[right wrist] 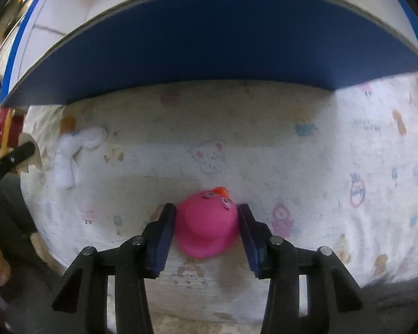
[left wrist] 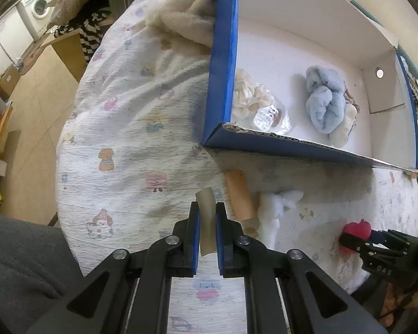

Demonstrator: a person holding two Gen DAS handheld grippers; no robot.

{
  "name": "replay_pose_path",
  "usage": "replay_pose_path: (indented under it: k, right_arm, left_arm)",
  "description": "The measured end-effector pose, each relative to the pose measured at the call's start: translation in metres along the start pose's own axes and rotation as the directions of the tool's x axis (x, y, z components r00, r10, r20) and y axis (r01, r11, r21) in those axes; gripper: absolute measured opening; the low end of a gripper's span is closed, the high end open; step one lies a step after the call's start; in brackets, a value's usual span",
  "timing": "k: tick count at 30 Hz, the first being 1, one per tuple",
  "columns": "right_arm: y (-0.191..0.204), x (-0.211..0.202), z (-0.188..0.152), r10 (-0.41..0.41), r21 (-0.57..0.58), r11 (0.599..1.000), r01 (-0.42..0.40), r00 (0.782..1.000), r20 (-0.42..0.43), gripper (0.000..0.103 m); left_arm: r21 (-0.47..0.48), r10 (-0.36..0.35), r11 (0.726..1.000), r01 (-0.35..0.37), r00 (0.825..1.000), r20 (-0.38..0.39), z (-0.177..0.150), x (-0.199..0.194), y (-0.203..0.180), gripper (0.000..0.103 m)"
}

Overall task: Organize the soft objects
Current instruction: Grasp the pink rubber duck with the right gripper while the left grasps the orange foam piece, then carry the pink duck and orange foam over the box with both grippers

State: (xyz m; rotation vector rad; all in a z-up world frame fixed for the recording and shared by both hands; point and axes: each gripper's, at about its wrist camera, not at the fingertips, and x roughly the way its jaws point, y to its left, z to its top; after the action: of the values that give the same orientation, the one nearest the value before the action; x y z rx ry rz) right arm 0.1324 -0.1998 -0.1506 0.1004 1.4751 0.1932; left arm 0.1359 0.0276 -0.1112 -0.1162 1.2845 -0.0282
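Note:
In the left wrist view my left gripper [left wrist: 207,208] is shut on a pale beige soft strip [left wrist: 206,222], which stands up between the pads above the printed bedsheet [left wrist: 131,128]. Beside it on the sheet lie a tan roll [left wrist: 239,194] and a white soft toy [left wrist: 276,208]. My right gripper [right wrist: 207,211] points down at the sheet, both pads pressed against the sides of a pink duck [right wrist: 206,222] with an orange beak. The duck [left wrist: 358,229] and the right gripper [left wrist: 356,240] also show at the left view's right edge.
A blue box [left wrist: 223,55] with a white inside stands on the bed behind both grippers, holding a fluffy light-blue item [left wrist: 324,103], cream soft pieces [left wrist: 246,97] and a clear packet [left wrist: 267,117]. A beige blanket [left wrist: 186,19] lies left of the box. The bed's edge drops to the floor at the left.

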Motion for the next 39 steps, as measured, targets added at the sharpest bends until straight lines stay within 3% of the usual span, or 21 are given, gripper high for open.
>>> replay_pose_path:
  k: [4,14,22,28,31,33,35,39]
  right_arm:
    - [0.014,-0.019,-0.001,-0.003,-0.057,0.998,0.008,0.995,0.102,0.047]
    - [0.010,-0.026,0.005,0.036,-0.036,0.999,-0.031,0.989,0.146,0.047]
    - [0.031,-0.037,0.009,0.037,-0.121,0.993,-0.011,0.977,0.209,0.047]
    - [0.028,-0.060,0.001,0.037,-0.123,0.992,-0.002,0.957,0.287,0.047]
    - [0.022,-0.082,-0.004,0.052,-0.094,0.995,-0.019,0.929,0.367,0.047]
    - [0.019,-0.101,-0.010,0.048,-0.091,0.996,-0.008,0.896,0.442,0.047]
    - [0.019,-0.121,-0.015,0.008,-0.068,0.997,0.033,0.847,0.532,0.047]
    - [0.016,-0.152,-0.015,0.022,-0.037,0.999,0.001,0.781,0.624,0.047]
  left_arm:
    - [0.008,0.001,1.000,-0.001,1.000,-0.001,0.000,0.002,-0.003,0.009]
    - [0.007,0.030,1.000,-0.030,0.999,0.014,-0.001,0.000,-0.003,0.009]
    - [0.013,0.061,0.998,-0.062,0.997,0.042,-0.002,-0.006,0.000,0.009]
    - [0.027,0.073,0.997,-0.075,0.994,0.081,-0.008,-0.016,-0.003,0.009]
    - [0.022,0.078,0.996,-0.081,0.989,0.127,-0.010,-0.026,-0.004,0.009]
    - [0.014,0.073,0.997,-0.077,0.983,0.171,-0.011,-0.037,-0.004,0.009]
    - [0.010,0.061,0.998,-0.065,0.972,0.225,-0.013,-0.051,-0.006,0.009]
    - [0.009,0.046,0.999,-0.051,0.947,0.318,-0.014,-0.078,-0.014,0.009]
